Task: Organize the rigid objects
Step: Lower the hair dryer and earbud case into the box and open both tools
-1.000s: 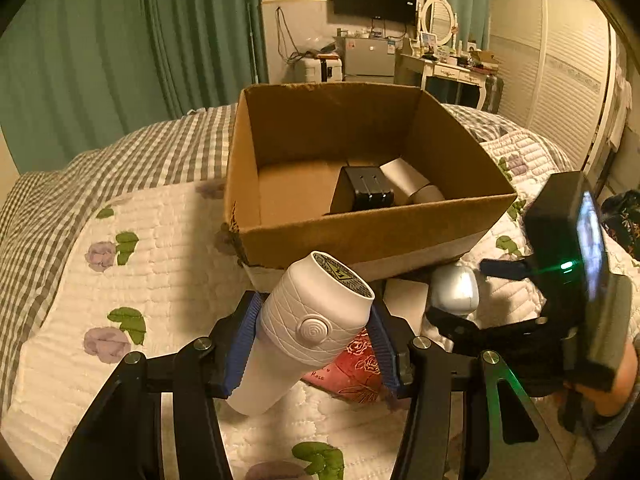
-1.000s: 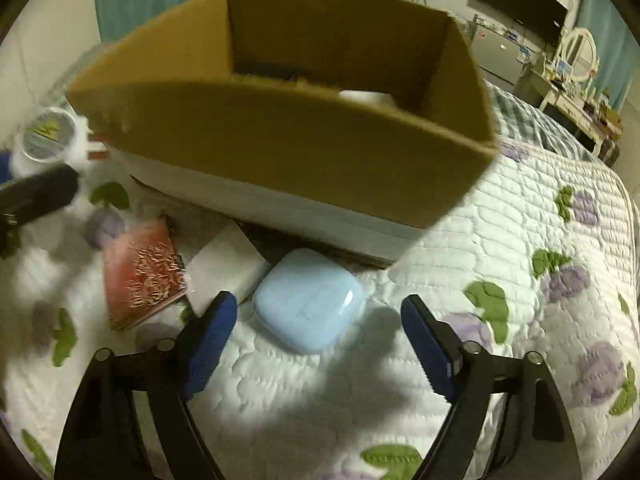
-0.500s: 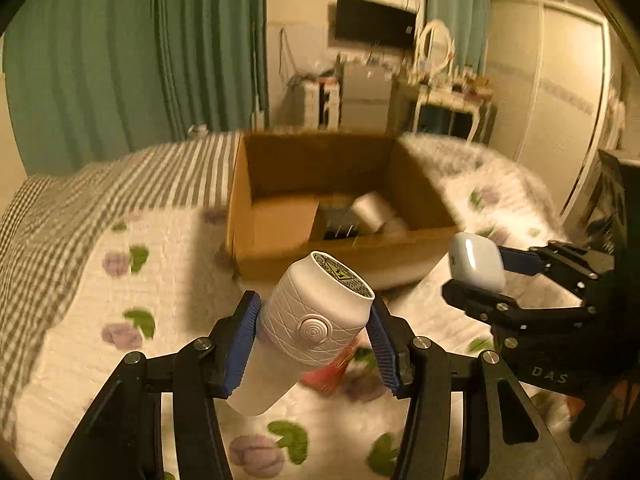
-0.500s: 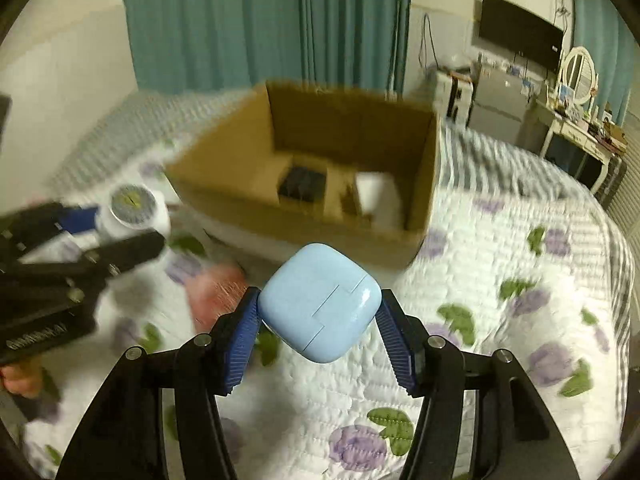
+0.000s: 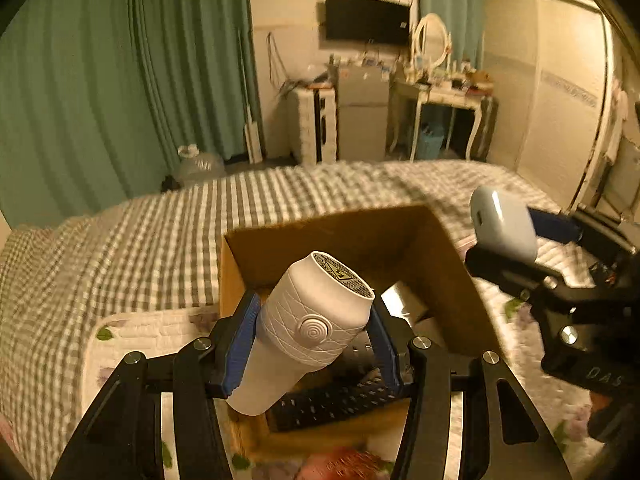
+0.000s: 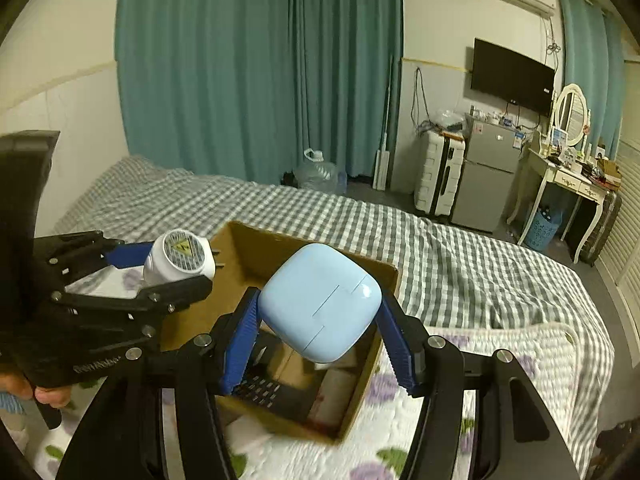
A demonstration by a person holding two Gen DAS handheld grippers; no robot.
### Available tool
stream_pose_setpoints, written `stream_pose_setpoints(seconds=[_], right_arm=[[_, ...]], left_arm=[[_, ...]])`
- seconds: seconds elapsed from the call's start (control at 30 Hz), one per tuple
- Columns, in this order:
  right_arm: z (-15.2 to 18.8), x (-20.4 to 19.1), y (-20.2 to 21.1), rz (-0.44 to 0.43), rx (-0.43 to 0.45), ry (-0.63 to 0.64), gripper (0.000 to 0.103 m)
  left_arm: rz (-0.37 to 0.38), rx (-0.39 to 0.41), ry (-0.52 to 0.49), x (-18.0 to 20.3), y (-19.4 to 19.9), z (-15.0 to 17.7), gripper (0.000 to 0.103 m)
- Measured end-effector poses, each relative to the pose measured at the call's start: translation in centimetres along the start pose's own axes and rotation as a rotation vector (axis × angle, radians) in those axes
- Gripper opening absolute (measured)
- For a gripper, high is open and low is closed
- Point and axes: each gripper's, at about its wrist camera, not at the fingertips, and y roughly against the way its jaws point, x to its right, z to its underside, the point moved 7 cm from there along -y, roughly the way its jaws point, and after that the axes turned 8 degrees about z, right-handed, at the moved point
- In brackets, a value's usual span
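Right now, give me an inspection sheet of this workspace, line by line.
Surface: bed with a grey checked cover and a floral quilt.
Job's things: white cylinder device and pale blue case, both held above the cardboard box; a black perforated item lies inside it.
Clutter: a red patterned item on the quilt by the box.
Grippers: left gripper shut on the white cylinder device; right gripper shut on the pale blue case.
Cables: wires hang on the wall under the TV.
Surroundings: green curtains, fridge, dressing table.
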Motion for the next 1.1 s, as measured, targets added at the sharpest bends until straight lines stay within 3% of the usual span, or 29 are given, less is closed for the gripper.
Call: stream_pose_setpoints(seconds=[0.17,0.3,0.33,0.4,0.6,0.7,0.93,1.1], right_arm=[[2.5,0.0,-4.8,0.004,-0.062,0.004,0.058],[3.8,0.3,-7.1,-0.011,-0.101,-0.016,0.059],[4.0,0.5,-7.1,-0.008,-0.097,-0.022,0.066],[3.8,0.8,-6.2,0.000,-0.079,-0.027,0.078],[3.7,2.3,-0.5,0.042,0.028,-0.072,0.086],[5.2,3.2,3.0,0.065,0.070,-0.120,0.088],[9.2,3.1,6.8,0.068,0.062,-0.166,0.089],[12.0,1.8,6.0,0.064,-0.009,-0.158,0.094]], left_arm=[[-0.005,0.009,-0.019,-0.8,-3.7,1.5,0.054],[0.025,0.046,-0.020,-0.6,-3.8,1.1,0.057],[0.030,0.042,-0.019,-0.6,-3.7,1.1,0.058],[0.021,0.032,-0.016,-0.6,-3.1,1.2,0.059],[-0.010,0.077,0.015,-0.4,2.1,1.9,0.062],[-0.031,0.137,0.014,0.1,5.7,2.3,0.064],[-0.042,0.165,0.027,0.8,9.4,7.1,0.066],[0.034,0.083,0.071,1.2,7.1,11.6,0.066]])
